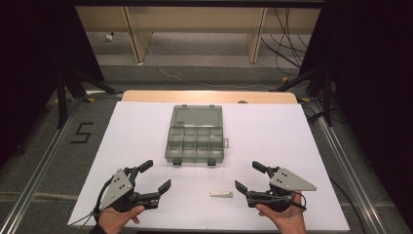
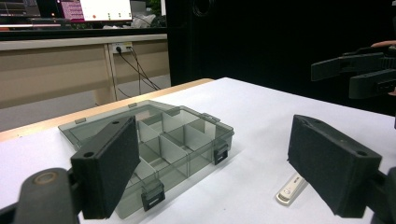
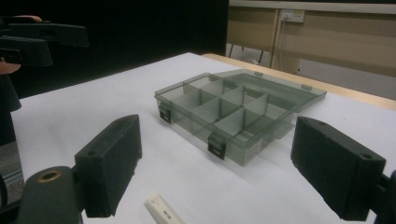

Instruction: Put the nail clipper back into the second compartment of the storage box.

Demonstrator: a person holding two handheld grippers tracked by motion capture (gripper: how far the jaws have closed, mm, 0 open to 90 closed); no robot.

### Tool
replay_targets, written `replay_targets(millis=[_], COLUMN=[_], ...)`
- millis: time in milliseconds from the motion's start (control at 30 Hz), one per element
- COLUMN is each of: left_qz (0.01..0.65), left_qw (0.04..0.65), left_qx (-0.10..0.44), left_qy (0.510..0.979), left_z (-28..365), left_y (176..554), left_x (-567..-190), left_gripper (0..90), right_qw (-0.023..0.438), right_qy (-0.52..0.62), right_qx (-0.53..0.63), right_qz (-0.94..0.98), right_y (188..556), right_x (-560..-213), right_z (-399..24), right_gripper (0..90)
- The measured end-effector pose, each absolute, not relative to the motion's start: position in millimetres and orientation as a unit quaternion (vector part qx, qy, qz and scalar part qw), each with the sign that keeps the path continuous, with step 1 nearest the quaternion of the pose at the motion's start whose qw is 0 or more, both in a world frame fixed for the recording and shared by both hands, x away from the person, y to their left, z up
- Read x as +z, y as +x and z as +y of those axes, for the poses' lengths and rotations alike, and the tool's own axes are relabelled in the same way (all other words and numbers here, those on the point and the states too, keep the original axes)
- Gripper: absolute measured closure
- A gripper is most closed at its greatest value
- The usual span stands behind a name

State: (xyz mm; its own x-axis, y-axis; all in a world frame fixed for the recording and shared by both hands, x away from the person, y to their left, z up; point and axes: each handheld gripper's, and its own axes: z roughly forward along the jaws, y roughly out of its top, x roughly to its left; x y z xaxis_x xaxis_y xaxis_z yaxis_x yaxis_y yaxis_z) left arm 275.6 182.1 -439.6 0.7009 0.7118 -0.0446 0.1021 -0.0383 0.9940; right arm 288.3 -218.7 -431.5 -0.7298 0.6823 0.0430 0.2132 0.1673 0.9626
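While both wait near the tabletop's point(image 1: 146, 126) front edge | left gripper point(image 1: 155, 176) and right gripper point(image 1: 247, 176): fingers wide open, holding nothing | small white stick point(image 1: 221, 194) lies between them, easy to reach | open box point(image 1: 196, 135) sits mid-tabletop, ready to fill

The white table sheet point(image 1: 272, 141) is evenly lit from above and reads bright, without blown-out glare. The surroundings are left in deep darkness — black at both sides of the high view. Soft, short shadows are cast beneath the clear compartment box point(image 1: 196, 135). Mild softness and compression noise are noted throughout; in both gripper views the near black pads point(image 2: 108, 168) are rendered slightly blurred.
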Motion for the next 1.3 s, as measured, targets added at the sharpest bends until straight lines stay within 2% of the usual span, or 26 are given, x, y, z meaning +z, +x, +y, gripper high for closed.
replay_targets(millis=[400, 467, 667, 867, 1300], left_qz=[0.301, 0.301, 0.302, 0.302, 0.302], left_qw=[0.626, 0.625, 0.625, 0.625, 0.626], left_qx=[0.243, 0.243, 0.244, 0.244, 0.244], left_qy=[0.677, 0.678, 0.677, 0.677, 0.677], left_z=[182, 182, 182, 182, 183], left_y=[276, 275, 276, 276, 276], left_x=[-440, -440, -440, -440, -440], left_gripper=[16.2, 16.2, 16.2, 16.1, 16.2], right_qw=[0.227, 0.206, 0.185, 0.156, 0.113], right_qy=[0.263, 0.246, 0.214, 0.169, 0.105], right_qx=[0.54, 0.527, 0.479, 0.397, 0.268], right_qz=[0.766, 0.787, 0.831, 0.889, 0.951], right_y=[293, 295, 301, 312, 330], right_x=[-420, -415, -410, -402, -417], right_z=[-213, -210, -202, -187, -150], right_gripper=[17.3, 18.3, 19.9, 26.1, 34.1])
